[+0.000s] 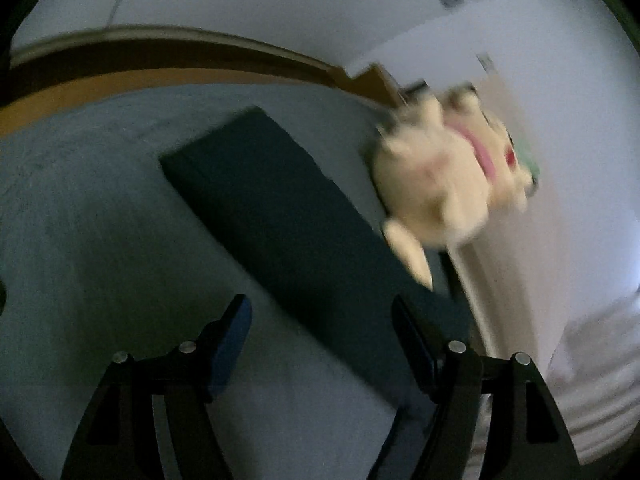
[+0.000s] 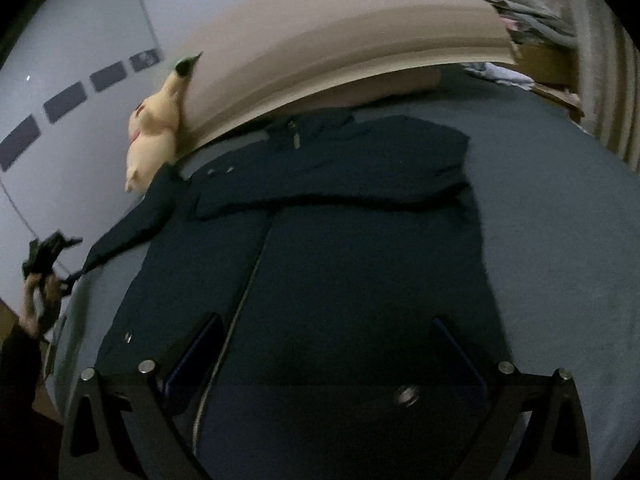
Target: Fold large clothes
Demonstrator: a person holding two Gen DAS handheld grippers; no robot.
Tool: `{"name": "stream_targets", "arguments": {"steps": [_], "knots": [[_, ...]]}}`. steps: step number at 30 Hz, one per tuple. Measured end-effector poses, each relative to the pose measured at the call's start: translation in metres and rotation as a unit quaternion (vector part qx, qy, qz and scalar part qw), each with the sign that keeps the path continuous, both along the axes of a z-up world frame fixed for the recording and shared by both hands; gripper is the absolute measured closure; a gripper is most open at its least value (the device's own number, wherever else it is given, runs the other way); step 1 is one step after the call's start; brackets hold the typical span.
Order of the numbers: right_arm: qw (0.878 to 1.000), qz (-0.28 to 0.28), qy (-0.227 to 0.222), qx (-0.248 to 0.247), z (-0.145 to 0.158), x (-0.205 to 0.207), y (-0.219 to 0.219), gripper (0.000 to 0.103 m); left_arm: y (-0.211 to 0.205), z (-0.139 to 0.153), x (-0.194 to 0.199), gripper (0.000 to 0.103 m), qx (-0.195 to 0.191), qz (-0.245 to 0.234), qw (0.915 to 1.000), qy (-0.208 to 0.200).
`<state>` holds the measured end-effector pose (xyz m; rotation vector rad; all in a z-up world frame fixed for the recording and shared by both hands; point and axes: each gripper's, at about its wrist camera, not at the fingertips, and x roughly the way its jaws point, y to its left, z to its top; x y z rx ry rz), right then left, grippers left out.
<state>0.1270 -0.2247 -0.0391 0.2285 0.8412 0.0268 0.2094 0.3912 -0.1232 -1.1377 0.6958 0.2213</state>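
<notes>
A dark navy coat (image 2: 340, 248) lies spread front-up across a grey-blue bed (image 2: 560, 220), collar toward the tan headboard (image 2: 340, 40), one sleeve already folded across the chest and the other sleeve (image 2: 132, 224) trailing off the bed edge just below a cream plush toy (image 2: 154, 132) propped against the headboard. That loose sleeve appears to be the step in hand: it would be best taken near the cuff, lifted clear of the bedding and laid flat over the chest to mirror the folded one, without dragging the body of the coat askew. The left hand-held gripper (image 1: 320, 316), its jaws standing well apart and closed on nothing, hovers over the sleeve (image 1: 288, 216), which runs from the plush toy (image 1: 440, 168) down between its fingers; contact cannot be judged through the blur. The right hand-held gripper (image 2: 324, 332) is spread wide and empty, poised above the lower front of the coat, far from the headboard.
</notes>
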Motion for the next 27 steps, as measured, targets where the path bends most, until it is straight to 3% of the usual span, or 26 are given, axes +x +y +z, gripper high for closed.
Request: {"name": "stream_targets", "arguments": {"steps": [3,8,9,10,11,12,14,16,18,21,27], "knots": [[1.0,-0.002,0.012,-0.005,-0.007,-0.006,0.003,0.0,0.017,-0.015,0.012,0.03,-0.032,0.024,0.9992,0.007],[1.0,-0.017,0.018,-0.009,-0.007,-0.008,-0.005,0.0,0.026,-0.028,0.031,0.03,-0.045,0.043,0.998,0.008],[1.0,-0.018,0.018,-0.008,-0.009,0.0,-0.009,0.0,0.027,-0.027,0.032,0.031,-0.048,0.047,0.9977,0.008],[1.0,-0.02,0.016,-0.009,-0.008,0.0,-0.01,0.0,0.03,-0.028,0.031,0.04,-0.045,0.048,0.9977,0.013],[1.0,-0.023,0.013,-0.012,-0.008,-0.002,-0.011,0.0,0.032,-0.026,0.035,0.078,-0.026,0.048,0.9979,0.036],[1.0,-0.024,0.012,-0.014,-0.007,-0.003,-0.013,0.0,0.034,-0.027,0.038,0.09,-0.008,0.042,0.997,0.064],[0.999,-0.026,0.009,-0.016,-0.007,-0.006,-0.015,0.0,0.036,-0.023,0.039,0.093,0.012,0.037,0.9965,0.075],[0.999,-0.031,0.005,-0.018,-0.007,-0.009,-0.019,0.0,0.024,0.001,0.039,0.095,0.079,0.023,0.994,0.072],[0.999,-0.037,0.001,-0.015,-0.008,-0.01,-0.024,0.0,0.0,0.038,0.04,0.096,0.168,0.0,0.9842,0.056],[0.999,-0.048,-0.002,-0.004,-0.009,-0.012,-0.034,0.0,-0.038,0.089,0.044,0.097,0.25,-0.03,0.9676,0.016],[0.998,-0.062,-0.02,0.023,-0.009,-0.02,-0.05,0.0,-0.129,0.176,0.051,0.097,0.351,-0.101,0.9287,-0.065]]}}
